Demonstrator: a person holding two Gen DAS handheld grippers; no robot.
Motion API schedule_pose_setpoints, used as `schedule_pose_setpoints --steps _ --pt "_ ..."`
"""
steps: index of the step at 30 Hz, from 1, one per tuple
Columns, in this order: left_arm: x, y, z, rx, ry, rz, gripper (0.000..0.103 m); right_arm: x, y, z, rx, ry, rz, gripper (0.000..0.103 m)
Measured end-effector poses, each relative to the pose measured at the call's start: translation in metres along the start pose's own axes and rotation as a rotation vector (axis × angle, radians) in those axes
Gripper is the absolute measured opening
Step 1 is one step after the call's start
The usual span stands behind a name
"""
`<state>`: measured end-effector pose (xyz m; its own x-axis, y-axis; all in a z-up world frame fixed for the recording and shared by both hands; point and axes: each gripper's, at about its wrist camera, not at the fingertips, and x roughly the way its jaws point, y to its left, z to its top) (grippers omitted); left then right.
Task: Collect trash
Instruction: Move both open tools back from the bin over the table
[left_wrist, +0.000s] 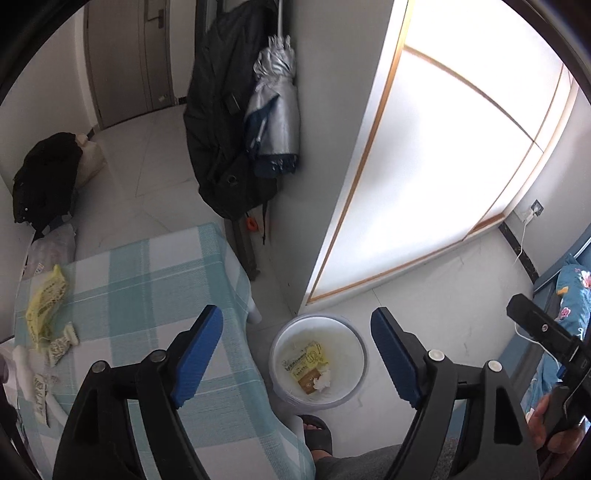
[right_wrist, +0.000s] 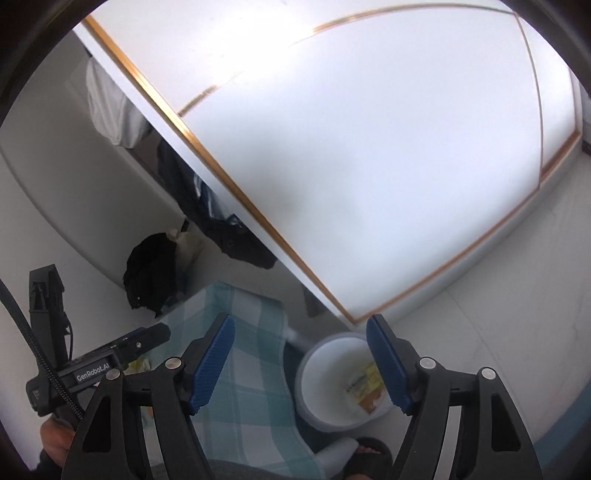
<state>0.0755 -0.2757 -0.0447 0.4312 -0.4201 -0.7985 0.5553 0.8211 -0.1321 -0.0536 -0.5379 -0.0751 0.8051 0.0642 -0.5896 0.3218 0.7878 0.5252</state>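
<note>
Two open claws (left_wrist: 297, 358) (right_wrist: 301, 363), one bin (left_wrist: 317, 397)

Right gripper (right_wrist: 300, 360), blue-padded jaws wide apart and empty, hangs above a white trash bin (right_wrist: 325, 373) holding a yellow wrapper (right_wrist: 364, 384), beside a checked tablecloth (right_wrist: 251, 369).

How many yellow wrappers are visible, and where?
2. One yellow wrapper on the table lies near its left edge; one yellow wrapper in the bin lies among other trash. More may be hidden underneath.
</note>
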Motion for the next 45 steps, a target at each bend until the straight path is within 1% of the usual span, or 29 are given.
schedule_pose_setpoints --steps 4,6,10,12,14,16,17,19,22,26,29,34,39,45 --pt "-0.031 0.022 -0.001 -0.026 -0.076 0.032 0.084 -0.025 0.038 0.008 -0.058 -0.089 0.034 0.084" --pt "-0.046 0.036 -0.001 -0.042 -0.113 0.069 0.084 -0.037 0.057 0.01 -0.066 -0.141 0.06 0.09" --pt "-0.071 0.069 -0.006 -0.085 -0.161 0.121 0.084 -0.055 0.096 0.009 -0.1 -0.212 0.119 0.094" --pt "-0.082 0.082 -0.014 -0.101 -0.179 0.145 0.084 -0.058 0.118 0.006 -0.132 -0.235 0.14 0.098" --pt "-0.096 0.097 -0.02 -0.119 -0.206 0.165 0.084 -0.059 0.14 0.0 -0.17 -0.247 0.155 0.099" --pt "-0.107 0.117 -0.026 -0.152 -0.241 0.162 0.084 -0.057 0.161 -0.005 -0.211 -0.253 0.168 0.101" --pt "-0.112 0.121 -0.028 -0.164 -0.246 0.165 0.084 -0.058 0.169 -0.01 -0.221 -0.251 0.175 0.102" --pt "-0.118 0.14 -0.033 -0.193 -0.255 0.179 0.084 -0.05 0.186 -0.018 -0.24 -0.236 0.206 0.102" --pt "-0.128 0.162 -0.041 -0.221 -0.275 0.219 0.084 -0.033 0.208 -0.032 -0.27 -0.219 0.211 0.103" --pt "-0.137 0.187 -0.053 -0.241 -0.291 0.258 0.084 -0.009 0.23 -0.046 -0.311 -0.175 0.196 0.103" --pt "-0.137 0.208 -0.06 -0.27 -0.288 0.29 0.089 0.009 0.247 -0.059 -0.338 -0.13 0.187 0.103" --pt "-0.133 0.238 -0.067 -0.313 -0.287 0.331 0.089 0.045 0.27 -0.081 -0.379 -0.065 0.174 0.103" --pt "-0.129 0.265 -0.079 -0.355 -0.291 0.338 0.09 0.085 0.288 -0.101 -0.434 0.039 0.148 0.103" --pt "-0.122 0.299 -0.091 -0.421 -0.238 0.356 0.09 0.129 0.298 -0.124 -0.503 0.177 0.096 0.103"
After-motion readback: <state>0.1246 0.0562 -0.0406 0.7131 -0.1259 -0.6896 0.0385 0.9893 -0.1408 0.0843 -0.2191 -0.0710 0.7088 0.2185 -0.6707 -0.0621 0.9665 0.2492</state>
